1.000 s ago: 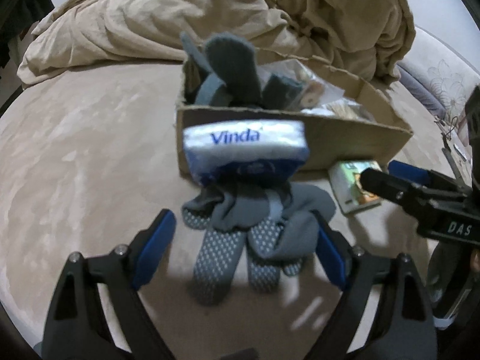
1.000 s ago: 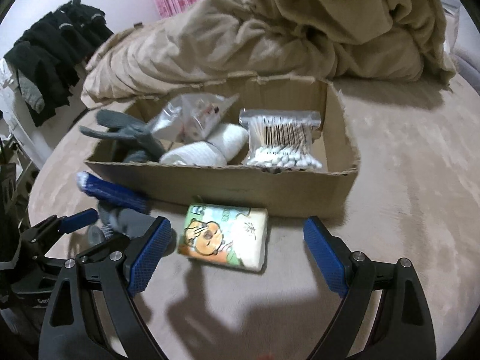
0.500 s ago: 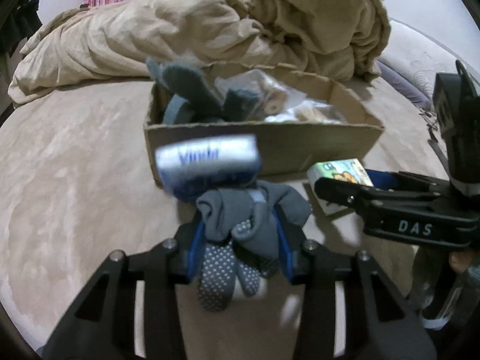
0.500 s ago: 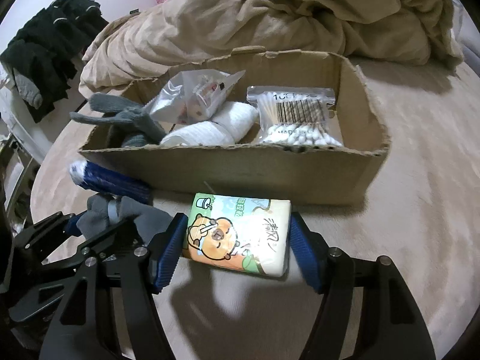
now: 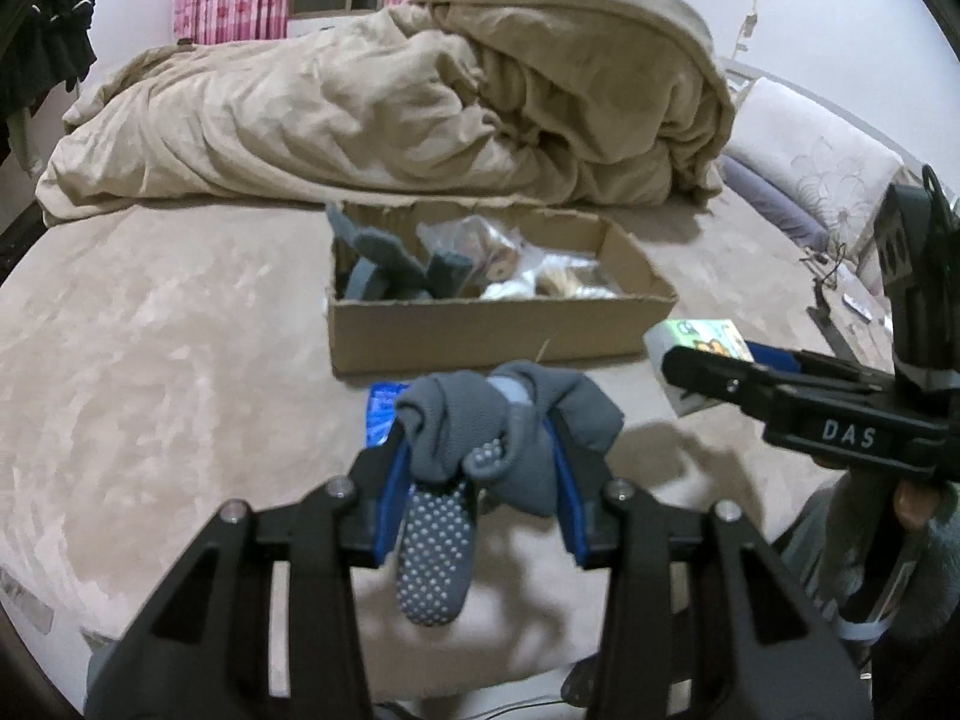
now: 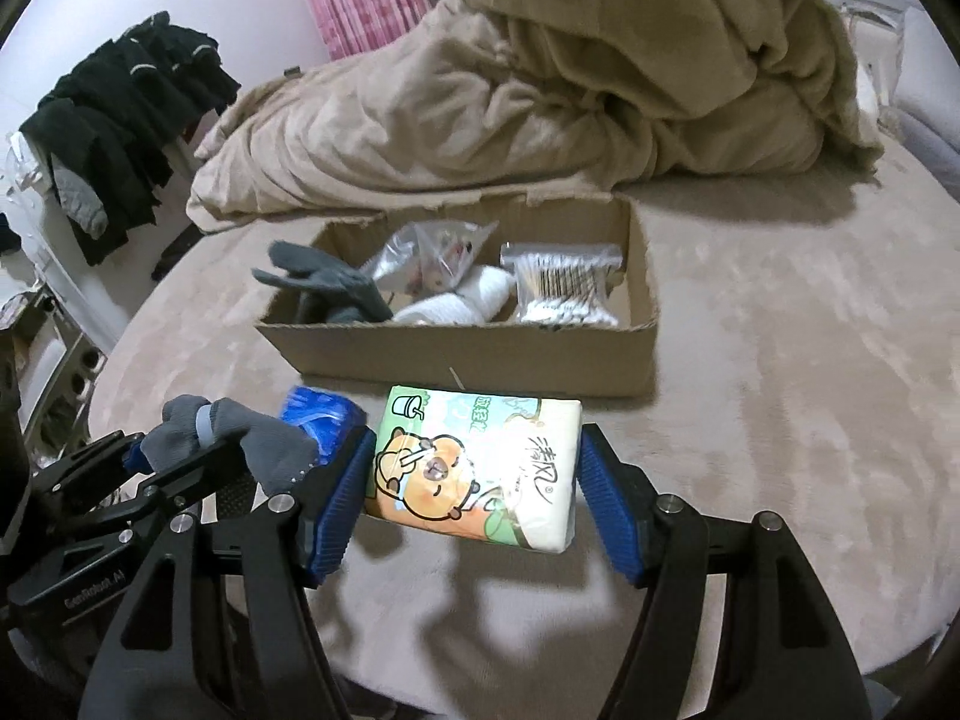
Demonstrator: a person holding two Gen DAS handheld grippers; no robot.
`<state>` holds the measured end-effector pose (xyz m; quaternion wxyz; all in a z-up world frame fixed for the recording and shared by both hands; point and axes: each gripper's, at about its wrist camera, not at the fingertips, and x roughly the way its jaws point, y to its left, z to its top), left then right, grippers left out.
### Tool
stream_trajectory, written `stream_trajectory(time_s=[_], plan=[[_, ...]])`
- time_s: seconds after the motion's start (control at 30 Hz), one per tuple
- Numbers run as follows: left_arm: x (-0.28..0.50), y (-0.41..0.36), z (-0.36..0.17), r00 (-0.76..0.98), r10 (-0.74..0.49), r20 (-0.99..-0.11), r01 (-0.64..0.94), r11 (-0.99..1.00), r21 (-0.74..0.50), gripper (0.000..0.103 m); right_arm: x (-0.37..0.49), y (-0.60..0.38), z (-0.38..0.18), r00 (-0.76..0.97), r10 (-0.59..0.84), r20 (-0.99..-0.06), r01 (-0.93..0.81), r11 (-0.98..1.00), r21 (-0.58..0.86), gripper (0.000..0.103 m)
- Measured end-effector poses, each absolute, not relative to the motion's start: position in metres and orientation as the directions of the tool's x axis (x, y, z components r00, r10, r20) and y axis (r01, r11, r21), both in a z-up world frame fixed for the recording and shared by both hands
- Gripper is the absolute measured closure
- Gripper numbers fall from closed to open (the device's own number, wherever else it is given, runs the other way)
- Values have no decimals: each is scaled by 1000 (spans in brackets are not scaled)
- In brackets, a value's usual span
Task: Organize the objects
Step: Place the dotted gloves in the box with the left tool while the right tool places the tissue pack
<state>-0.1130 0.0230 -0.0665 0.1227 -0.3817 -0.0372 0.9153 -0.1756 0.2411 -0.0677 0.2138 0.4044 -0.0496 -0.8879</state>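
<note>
Now: both loads gripped, box next

Left tongs [image 5: 480,474] clamp the grey dotted knit gloves [image 5: 474,438]; right tongs [image 6: 474,480] pinch the cartoon-bear tissue pack [image 6: 474,468], both near the open cardboard box [image 6: 480,354]. Next I'd lift and drop them inside.

right gripper [image 6: 474,495] clamps green cartoon-bear tissue pack [image 6: 474,468] (lifted, tilted) | open brown cardboard box [image 6: 480,354] just behind

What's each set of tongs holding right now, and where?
Left tongs pinch the bunched grey gloves at mid-bundle. Right tongs clamp the cartoon tissue pack across its short ends.
</note>
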Motion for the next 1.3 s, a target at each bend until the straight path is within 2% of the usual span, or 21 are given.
stream_trajectory(time_s=[0.33, 0.7, 0.9, 1.3], plan=[[-104, 22, -16, -734, 270, -623, -207, -963, -174, 61, -163, 255, -16, -649, -433, -626, 362, -899, 246, 32], [-137, 24, 17, -787, 272, -553, -215, -962, -168, 61, -188, 260, 17, -703, -426, -569, 371, -903, 217, 32], [-165, 20, 12, -790, 266, -553, -212, -964, -161, 60, -213, 258, 14, -706, -418, -572, 366, -906, 212, 32], [-243, 4, -27, -749, 238, -618, -180, -971, -156, 60, -280, 238, -23, -668, -428, -609, 370, -901, 229, 32]])
